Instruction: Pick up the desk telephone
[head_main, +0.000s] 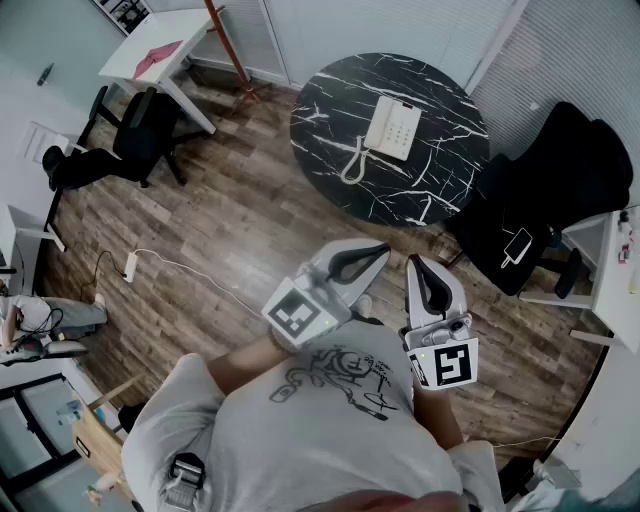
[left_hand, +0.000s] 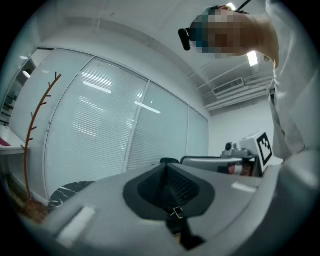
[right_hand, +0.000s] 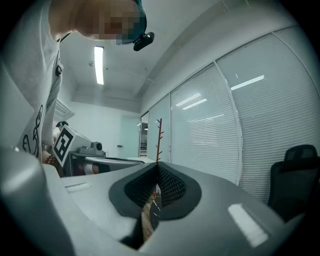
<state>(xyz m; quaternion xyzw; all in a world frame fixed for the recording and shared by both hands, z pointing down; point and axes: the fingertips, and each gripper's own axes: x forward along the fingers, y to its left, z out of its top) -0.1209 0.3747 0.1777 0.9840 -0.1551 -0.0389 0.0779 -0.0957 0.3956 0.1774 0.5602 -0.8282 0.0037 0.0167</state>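
Note:
A white desk telephone (head_main: 392, 128) with a coiled cord lies on a round black marble table (head_main: 330, 150) far ahead in the head view. My left gripper (head_main: 384, 252) and right gripper (head_main: 414, 263) are held close to my chest, side by side and well short of the table. Both are shut with nothing between the jaws. In the left gripper view my left gripper (left_hand: 166, 165) points level toward window blinds, with an edge of the marble table (left_hand: 67, 191) low at the left. My right gripper (right_hand: 157, 167) also faces the blinds. The phone is hidden in both gripper views.
Black office chairs stand right of the table (head_main: 545, 200) and at the left (head_main: 125, 140). A white desk (head_main: 150, 55) with a red folder is at the back left, beside a coat stand (head_main: 225, 40). A cable (head_main: 170, 265) with a plug strip runs over the wooden floor.

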